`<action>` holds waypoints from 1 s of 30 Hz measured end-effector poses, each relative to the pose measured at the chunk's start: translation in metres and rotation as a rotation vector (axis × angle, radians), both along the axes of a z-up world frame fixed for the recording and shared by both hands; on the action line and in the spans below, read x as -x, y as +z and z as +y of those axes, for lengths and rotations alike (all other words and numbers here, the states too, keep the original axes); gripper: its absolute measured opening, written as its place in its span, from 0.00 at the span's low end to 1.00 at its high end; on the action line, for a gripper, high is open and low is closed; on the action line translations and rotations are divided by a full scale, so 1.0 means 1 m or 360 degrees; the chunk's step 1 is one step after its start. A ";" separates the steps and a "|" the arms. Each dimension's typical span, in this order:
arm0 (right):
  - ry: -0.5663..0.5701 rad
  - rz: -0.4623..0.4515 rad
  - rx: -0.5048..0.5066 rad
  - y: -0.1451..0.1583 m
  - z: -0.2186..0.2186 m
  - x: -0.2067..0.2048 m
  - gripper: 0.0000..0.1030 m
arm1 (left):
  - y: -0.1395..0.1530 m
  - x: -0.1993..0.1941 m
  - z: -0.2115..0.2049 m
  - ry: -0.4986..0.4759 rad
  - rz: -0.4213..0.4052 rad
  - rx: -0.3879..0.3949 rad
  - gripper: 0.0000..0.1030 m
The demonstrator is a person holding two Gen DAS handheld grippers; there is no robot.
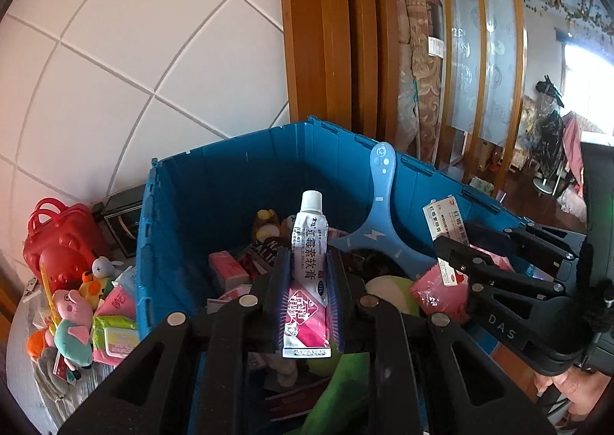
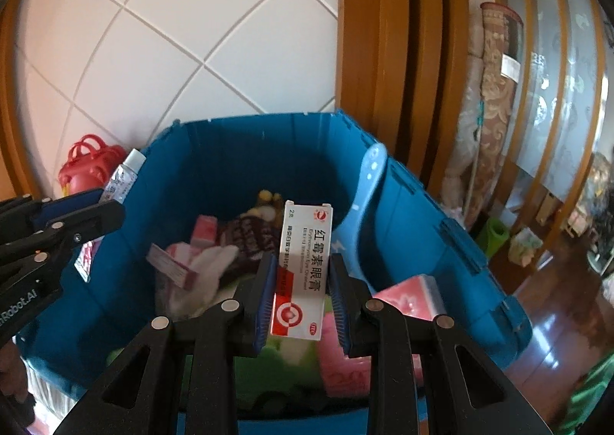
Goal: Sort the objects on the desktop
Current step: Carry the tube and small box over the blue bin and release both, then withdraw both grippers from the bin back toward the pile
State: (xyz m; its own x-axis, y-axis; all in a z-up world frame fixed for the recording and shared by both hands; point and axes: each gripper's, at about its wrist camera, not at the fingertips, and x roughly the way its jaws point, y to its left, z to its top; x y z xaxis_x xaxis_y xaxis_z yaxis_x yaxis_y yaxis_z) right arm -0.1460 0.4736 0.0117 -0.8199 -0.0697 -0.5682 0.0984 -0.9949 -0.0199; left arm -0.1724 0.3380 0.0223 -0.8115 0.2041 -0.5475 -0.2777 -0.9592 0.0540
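My left gripper (image 1: 307,274) is shut on a white and pink ointment tube (image 1: 309,274), cap pointing up, held above the blue crate (image 1: 184,212). My right gripper (image 2: 303,281) is shut on a white and red ointment box (image 2: 305,266), also held above the blue crate (image 2: 414,228). Each view catches the other gripper: the right gripper (image 1: 456,254) with its box (image 1: 445,220) at the right, the left gripper (image 2: 107,208) with the tube (image 2: 122,178) at the left. Inside the crate lie pink packets (image 1: 226,270), a blue paddle-shaped thing (image 1: 378,220) and green plush (image 1: 391,293).
A red toy case (image 1: 57,239), small plush toys (image 1: 73,320) and a wipes pack (image 1: 115,335) lie left of the crate on a grey surface. Behind stand a white tiled wall (image 1: 134,51), a wooden door frame (image 1: 326,32) and a rolled carpet (image 1: 418,70).
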 end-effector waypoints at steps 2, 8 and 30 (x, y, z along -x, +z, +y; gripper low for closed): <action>-0.0003 -0.0014 -0.0013 -0.004 0.007 0.004 0.26 | -0.002 0.001 0.005 0.0002 -0.0008 0.0010 0.18; 0.0016 -0.0032 -0.0021 -0.009 0.018 0.012 0.26 | -0.005 0.005 0.018 0.0023 -0.0016 0.0038 0.18; -0.0019 0.0080 -0.0044 0.001 0.023 0.009 1.00 | 0.002 -0.007 0.003 0.0140 0.0083 -0.0040 0.71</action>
State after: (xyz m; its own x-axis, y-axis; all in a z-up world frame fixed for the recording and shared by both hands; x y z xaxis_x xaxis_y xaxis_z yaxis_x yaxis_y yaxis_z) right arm -0.1552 0.4962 0.0130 -0.8481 -0.0448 -0.5280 0.0849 -0.9950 -0.0519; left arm -0.1651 0.3411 0.0246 -0.8542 0.1439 -0.4996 -0.1898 -0.9809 0.0420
